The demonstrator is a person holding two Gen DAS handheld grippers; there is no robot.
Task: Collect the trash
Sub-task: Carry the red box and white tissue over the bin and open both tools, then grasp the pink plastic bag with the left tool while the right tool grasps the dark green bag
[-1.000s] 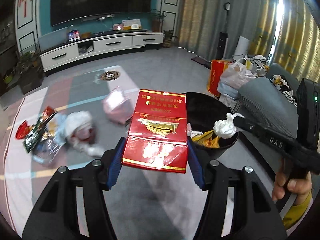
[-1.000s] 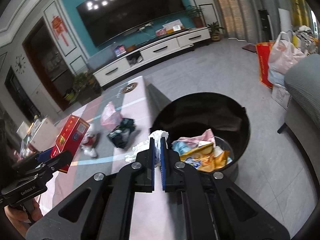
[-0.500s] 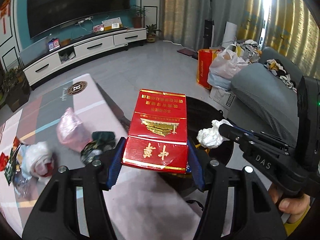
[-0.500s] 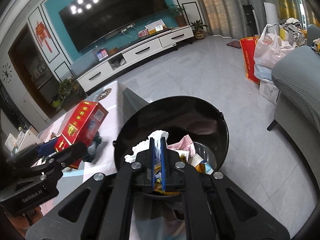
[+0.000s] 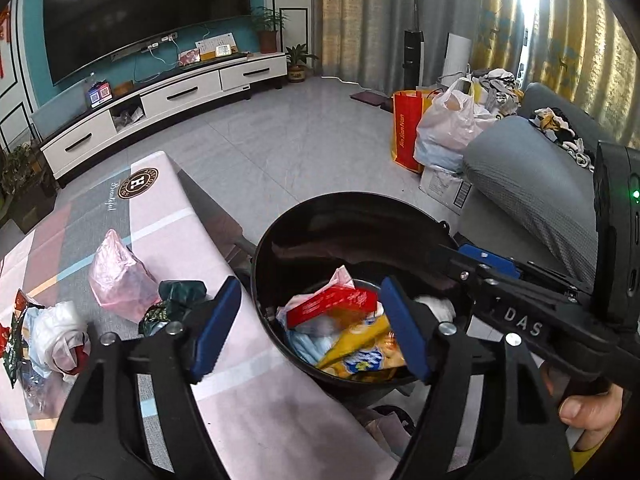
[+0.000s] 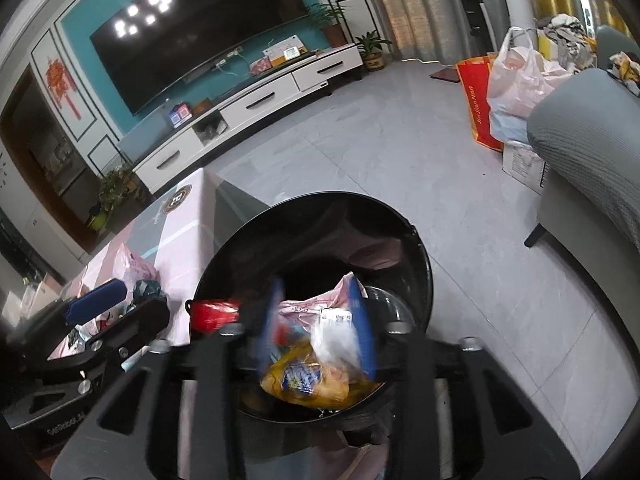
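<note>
Two pieces of trash dropping at once, by the look of it. Starting with the left wrist view: seeing the left gripper (image 5: pixel 310 296) hanging over the black bin (image 5: pixel 352 200), jaws opening wide and pinching nothing, with the red box (image 5: pixel 332 306) sitting tilted down in the bin on top of a yellow snack bag (image 5: pixel 360 348). Also spotting the right gripper (image 5: pixel 460 258) reaching in over the rim from the side, with a white tissue wad (image 5: pixel 438 306) just below it, inside the bin. Noticing more trash waiting on the table (image 5: pixel 168 220) beside the bin: a pink bag (image 5: pixel 120 276), a dark green wrapper (image 5: pixel 180 296) touching it, and a white crumpled bundle (image 5: pixel 56 332) further out. Switching to the right wrist view: seeing the right gripper (image 6: pixel 316 320) with blurred blue fingers, jaws opening, and the tissue wad (image 6: pixel 332 336) smeared between them but apparently not being squeezed. Catching the red box (image 6: pixel 214 314) at the near left of the bin (image 6: pixel 320 200) and the left gripper (image 6: pixel 96 300) off to the side. Guessing the box is handling light and stiff but glossy, so gripping across the flat faces. Reckoning the pink bag is feeling soft, crinkly and nearly weightless, so pinching a bunched fold near the top rather than the slippery flat side.
</note>
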